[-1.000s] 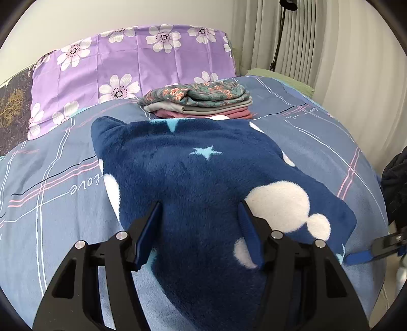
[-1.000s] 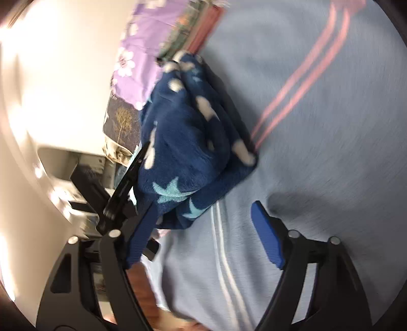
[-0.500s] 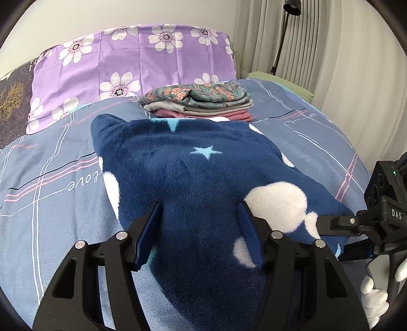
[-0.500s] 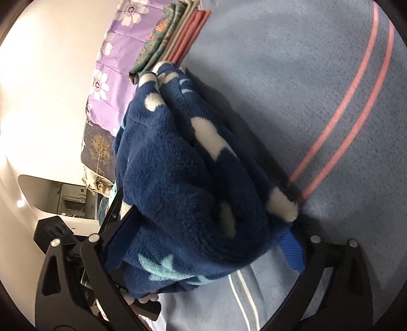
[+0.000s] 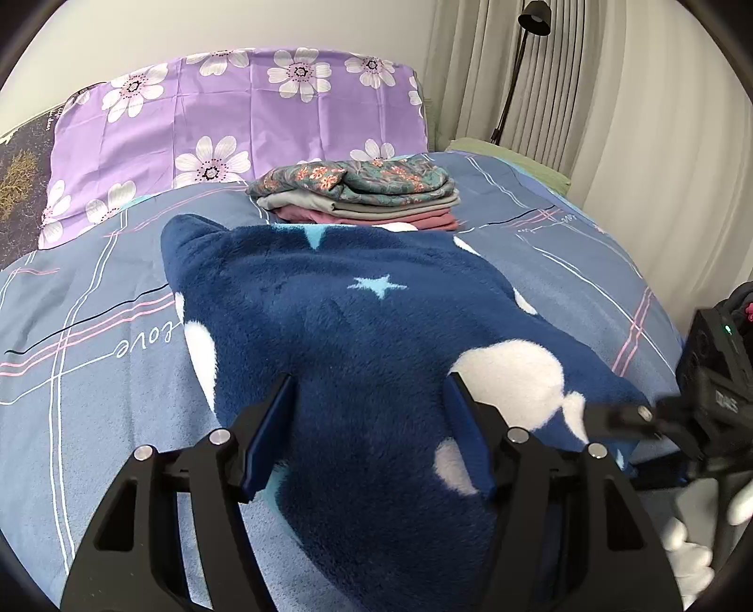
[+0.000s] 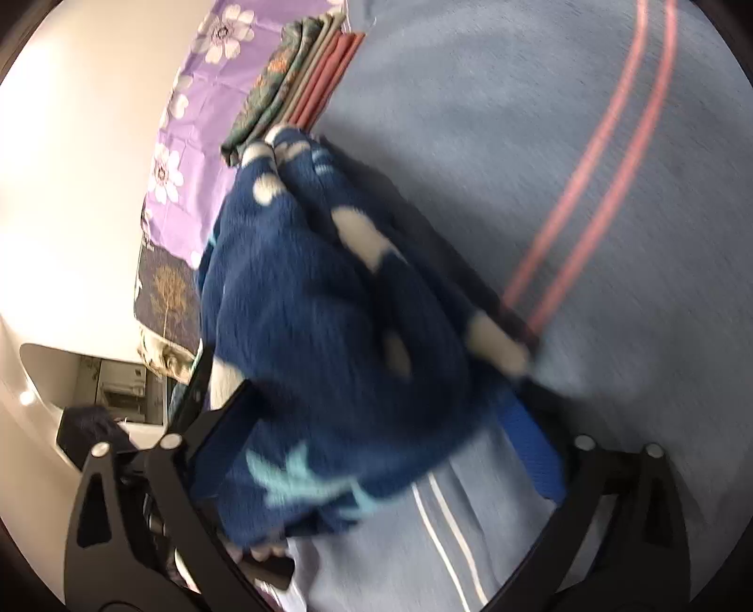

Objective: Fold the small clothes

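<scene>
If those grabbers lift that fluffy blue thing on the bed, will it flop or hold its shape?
The blue fleece garment would probably flop: it already lies in soft rounded folds on the bedspread. Its thick pile looks grippy, not slippery. It seems bulky yet light.

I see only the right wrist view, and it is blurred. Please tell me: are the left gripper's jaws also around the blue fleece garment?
Observer: Yes, the jaws of the left gripper stand either side of the near end of the blue fleece garment. I cannot tell whether they press it.
Operator: What stands beyond the bed?
Observer: A black floor lamp beside pale curtains.
</scene>
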